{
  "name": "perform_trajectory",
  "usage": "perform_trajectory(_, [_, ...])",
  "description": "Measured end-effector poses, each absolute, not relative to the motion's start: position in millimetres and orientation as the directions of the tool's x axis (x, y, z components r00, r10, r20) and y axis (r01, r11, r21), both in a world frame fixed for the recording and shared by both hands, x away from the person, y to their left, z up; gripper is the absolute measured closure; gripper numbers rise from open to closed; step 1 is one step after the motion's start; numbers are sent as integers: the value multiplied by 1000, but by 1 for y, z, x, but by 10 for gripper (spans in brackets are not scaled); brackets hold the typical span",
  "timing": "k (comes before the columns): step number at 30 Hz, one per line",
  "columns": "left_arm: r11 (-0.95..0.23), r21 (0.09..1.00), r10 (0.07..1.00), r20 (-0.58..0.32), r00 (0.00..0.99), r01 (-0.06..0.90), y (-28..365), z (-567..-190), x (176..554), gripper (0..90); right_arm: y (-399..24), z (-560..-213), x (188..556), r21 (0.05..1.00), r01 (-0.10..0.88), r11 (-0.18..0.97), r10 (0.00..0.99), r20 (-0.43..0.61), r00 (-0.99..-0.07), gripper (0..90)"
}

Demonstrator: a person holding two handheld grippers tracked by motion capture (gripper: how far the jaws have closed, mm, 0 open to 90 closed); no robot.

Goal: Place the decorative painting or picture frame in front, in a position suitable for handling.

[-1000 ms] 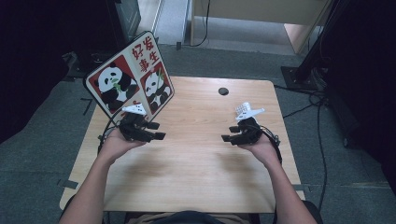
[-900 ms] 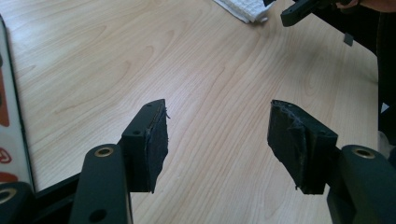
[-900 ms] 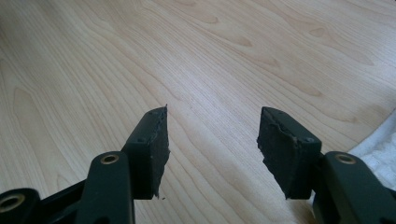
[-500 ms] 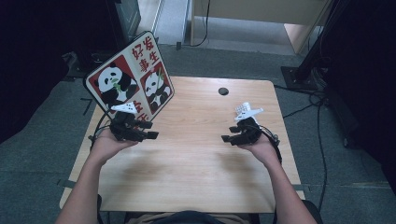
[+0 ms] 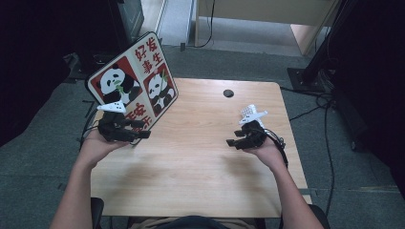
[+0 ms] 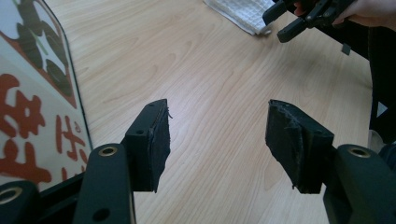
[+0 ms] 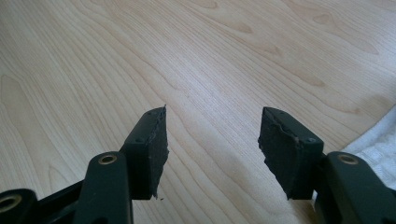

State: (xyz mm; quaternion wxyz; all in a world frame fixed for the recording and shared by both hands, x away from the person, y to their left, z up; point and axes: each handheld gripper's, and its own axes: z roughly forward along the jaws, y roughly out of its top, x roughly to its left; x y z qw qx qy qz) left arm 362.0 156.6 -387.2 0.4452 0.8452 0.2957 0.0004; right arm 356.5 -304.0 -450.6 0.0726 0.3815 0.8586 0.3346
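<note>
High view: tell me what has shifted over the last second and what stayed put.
The left gripper drifted left, toward the table's left edge and the panda sign, with its jaws open and holding nothing. The right gripper kept its place, open and empty, beside the white cloth. The sign and the small black disc stayed where they were.
</note>
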Motion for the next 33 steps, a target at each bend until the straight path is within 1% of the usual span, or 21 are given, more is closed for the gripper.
perform_trajectory(6, [-414, 749, 527, -266, 807, 517, 169, -384, 361, 400, -305, -451, 357, 628, 611, 482, 706, 134, -695, 420])
perform_trajectory(23, [-397, 758, 551, -253, 795, 517, 195, -376, 354, 425, -305, -452, 357, 621, 610, 492, 702, 132, -700, 410])
perform_trajectory(33, [-350, 768, 583, -269, 766, 536, 216, -372, 351, 422, -305, -452, 356, 618, 613, 492, 704, 132, -698, 409])
